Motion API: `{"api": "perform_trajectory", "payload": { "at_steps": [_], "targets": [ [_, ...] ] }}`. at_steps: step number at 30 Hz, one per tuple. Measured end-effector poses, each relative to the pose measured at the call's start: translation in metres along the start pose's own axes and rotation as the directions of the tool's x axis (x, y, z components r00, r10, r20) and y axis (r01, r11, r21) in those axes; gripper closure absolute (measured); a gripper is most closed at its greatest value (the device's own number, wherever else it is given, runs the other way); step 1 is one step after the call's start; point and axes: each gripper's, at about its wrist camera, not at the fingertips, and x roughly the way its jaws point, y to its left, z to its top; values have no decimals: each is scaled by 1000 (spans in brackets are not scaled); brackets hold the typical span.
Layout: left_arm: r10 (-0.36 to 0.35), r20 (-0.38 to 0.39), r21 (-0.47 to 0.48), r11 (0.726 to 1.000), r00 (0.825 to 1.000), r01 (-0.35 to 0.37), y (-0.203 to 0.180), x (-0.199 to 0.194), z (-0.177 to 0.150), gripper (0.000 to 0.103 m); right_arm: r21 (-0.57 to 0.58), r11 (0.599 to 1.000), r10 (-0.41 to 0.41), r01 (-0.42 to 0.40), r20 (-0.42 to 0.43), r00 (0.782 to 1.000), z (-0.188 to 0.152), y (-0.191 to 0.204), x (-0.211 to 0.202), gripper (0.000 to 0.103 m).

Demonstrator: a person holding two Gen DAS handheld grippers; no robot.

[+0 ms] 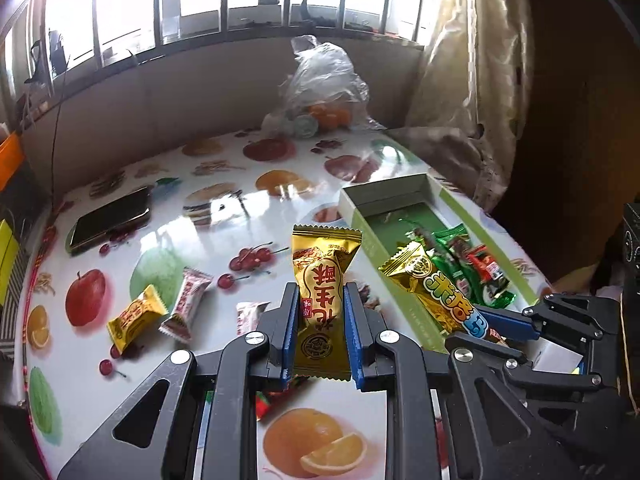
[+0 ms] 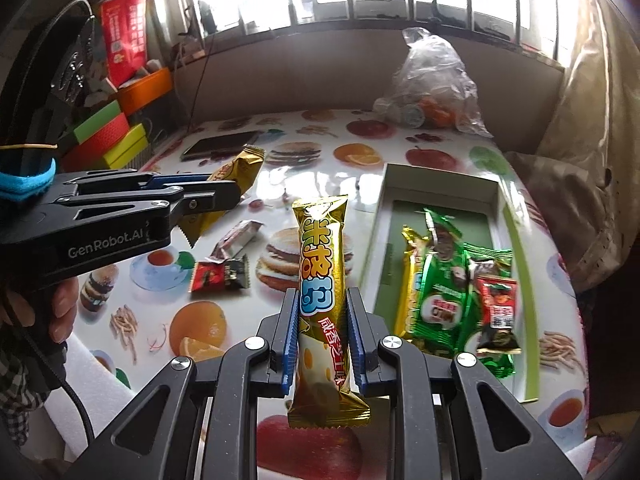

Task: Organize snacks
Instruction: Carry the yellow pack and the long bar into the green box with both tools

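Note:
My left gripper (image 1: 320, 300) is shut on a gold peanut-candy packet (image 1: 322, 280), held above the table; it also shows in the right wrist view (image 2: 224, 190) at the left. My right gripper (image 2: 322, 308) is shut on a long gold snack bar (image 2: 322, 280), held above the table left of the green-lined box (image 2: 440, 188); this bar also shows in the left wrist view (image 1: 436, 292). The box holds green packets (image 2: 444, 288), a gold bar and a red packet (image 2: 498, 304). Loose candies lie on the table: a yellow one (image 1: 134, 316), a pink-white one (image 1: 188, 300), a red-black one (image 2: 220, 276).
A phone (image 1: 110, 220) lies at the table's far left. A plastic bag with oranges (image 1: 320, 96) stands at the back by the wall. Coloured boxes (image 2: 108, 136) are stacked off the left edge. A curtain (image 1: 472, 80) hangs at the right. The tablecloth (image 1: 240, 200) has fruit prints.

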Motion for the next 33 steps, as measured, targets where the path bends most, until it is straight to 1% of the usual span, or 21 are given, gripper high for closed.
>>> {"api": "perform_trajectory", "payload": {
  "at_steps": [3, 15, 26, 30, 33],
  "targets": [
    [-1, 8, 12, 1000, 1000, 1, -7, 0, 3, 81, 8, 1000, -10, 10, 6, 1000, 0, -7, -4, 81],
    [-56, 5, 21, 998, 998, 56, -37, 16, 12, 81, 51, 997, -67, 66, 16, 998, -1, -42, -14, 81],
    [-117, -32, 18, 993, 993, 118, -66, 46, 22, 81, 119, 986, -120, 121, -10, 993, -3, -86, -7, 81],
    [-146, -54, 2, 989, 988, 147, -75, 60, 26, 81, 147, 977, -152, 154, -29, 988, -2, -100, -4, 81],
    [-151, -65, 8, 988, 986, 151, -81, 69, 28, 81, 155, 973, -167, 171, -39, 985, 0, -109, -1, 81]
  ]
}}
